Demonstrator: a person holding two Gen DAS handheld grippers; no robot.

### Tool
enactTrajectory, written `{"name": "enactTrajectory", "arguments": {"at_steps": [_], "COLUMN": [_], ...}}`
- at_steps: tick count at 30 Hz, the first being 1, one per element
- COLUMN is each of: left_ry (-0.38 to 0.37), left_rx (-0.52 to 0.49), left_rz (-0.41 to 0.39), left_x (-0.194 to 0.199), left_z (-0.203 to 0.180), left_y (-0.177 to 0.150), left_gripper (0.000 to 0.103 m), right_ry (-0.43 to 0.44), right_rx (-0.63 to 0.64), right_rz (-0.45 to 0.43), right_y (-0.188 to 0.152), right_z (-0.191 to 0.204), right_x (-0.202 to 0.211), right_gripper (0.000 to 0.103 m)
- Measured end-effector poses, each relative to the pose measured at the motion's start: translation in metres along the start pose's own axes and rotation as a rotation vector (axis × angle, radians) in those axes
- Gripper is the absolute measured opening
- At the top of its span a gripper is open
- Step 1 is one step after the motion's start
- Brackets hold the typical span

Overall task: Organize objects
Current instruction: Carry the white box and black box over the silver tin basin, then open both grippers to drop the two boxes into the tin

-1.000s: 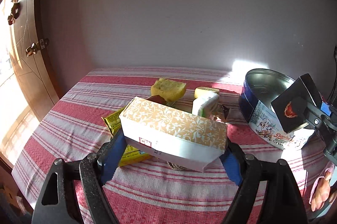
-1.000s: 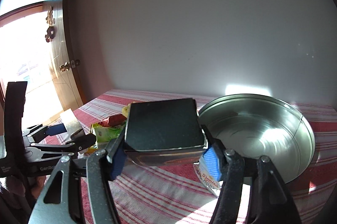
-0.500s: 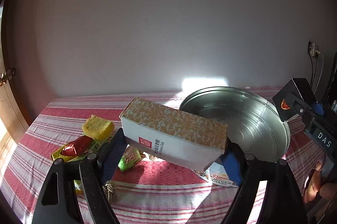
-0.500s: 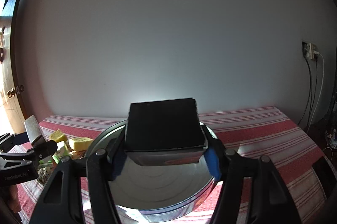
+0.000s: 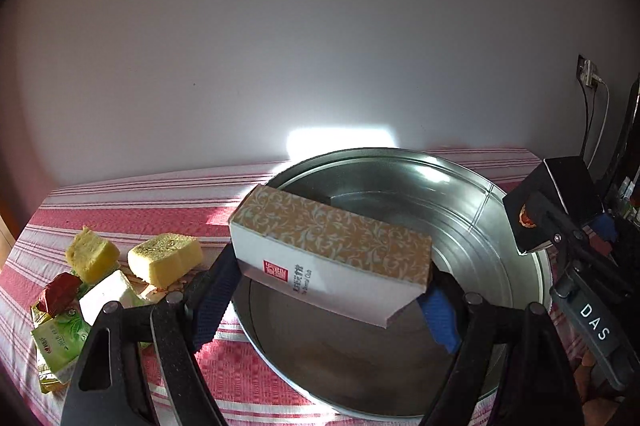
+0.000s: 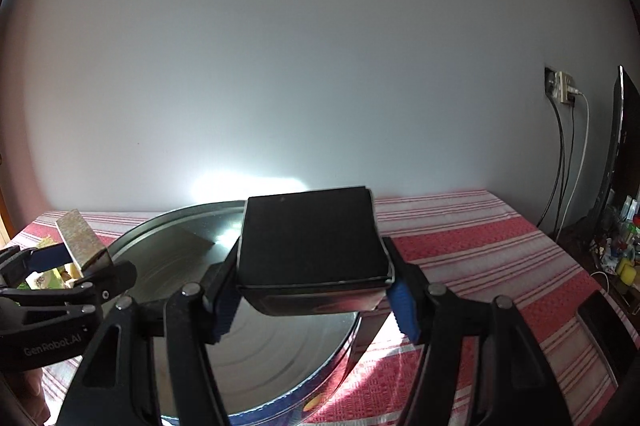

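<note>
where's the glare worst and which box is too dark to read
Left wrist view: sun glare on the wall and the round tin; the patterned box is well lit. Right wrist view: the black box is backlit, its top featureless; straight edges bow from fisheye.

Two wrist fisheyes, each looking forward along its own gripper fingers, tilted down a little toward the counter (image 5: 132, 193) and the plain back wall (image 5: 320, 45).

Left wrist cam: close over the round metal tin (image 5: 472, 193), snack pile at frame left, patterned box (image 5: 332, 246) across its foreground. The right gripper (image 5: 560, 226) with the black box shows at its right edge.

Right wrist cam: close, level-ish, black box (image 6: 312, 238) filling centre, tin (image 6: 168, 266) below-left, wall socket (image 6: 560, 87) far right. The left gripper (image 6: 76, 258) enters from its left edge.

Shared: tin, striped cloth, wall, socket, and each other's gripper.
</note>
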State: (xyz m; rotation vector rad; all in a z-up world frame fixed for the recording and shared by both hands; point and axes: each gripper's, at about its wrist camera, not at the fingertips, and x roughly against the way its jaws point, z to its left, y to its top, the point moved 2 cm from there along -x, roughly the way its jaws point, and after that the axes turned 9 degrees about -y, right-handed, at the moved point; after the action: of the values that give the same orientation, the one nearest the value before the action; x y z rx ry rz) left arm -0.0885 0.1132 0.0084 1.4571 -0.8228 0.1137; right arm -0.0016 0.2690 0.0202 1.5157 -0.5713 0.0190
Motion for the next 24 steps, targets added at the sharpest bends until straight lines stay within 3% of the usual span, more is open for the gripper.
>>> {"name": "enactTrajectory", "arguments": {"at_steps": [14, 24], "left_ry": [-0.006, 0.036], "left_rx": [-0.012, -0.037], "left_rz": [0.052, 0.052], "left_x": [-0.020, -0.020], "left_z": [-0.003, -0.005], "left_y": [-0.014, -0.023], "left_gripper": [0.084, 0.084], "right_ry": [-0.021, 0.021], "right_rx": [0.051, 0.064], "right_rz": [0.037, 0.039], "right_y": [-0.007, -0.006], "right_z": [0.004, 0.017], "right_x": [-0.020, -0.028], "right_gripper": [0.064, 0.064]}}
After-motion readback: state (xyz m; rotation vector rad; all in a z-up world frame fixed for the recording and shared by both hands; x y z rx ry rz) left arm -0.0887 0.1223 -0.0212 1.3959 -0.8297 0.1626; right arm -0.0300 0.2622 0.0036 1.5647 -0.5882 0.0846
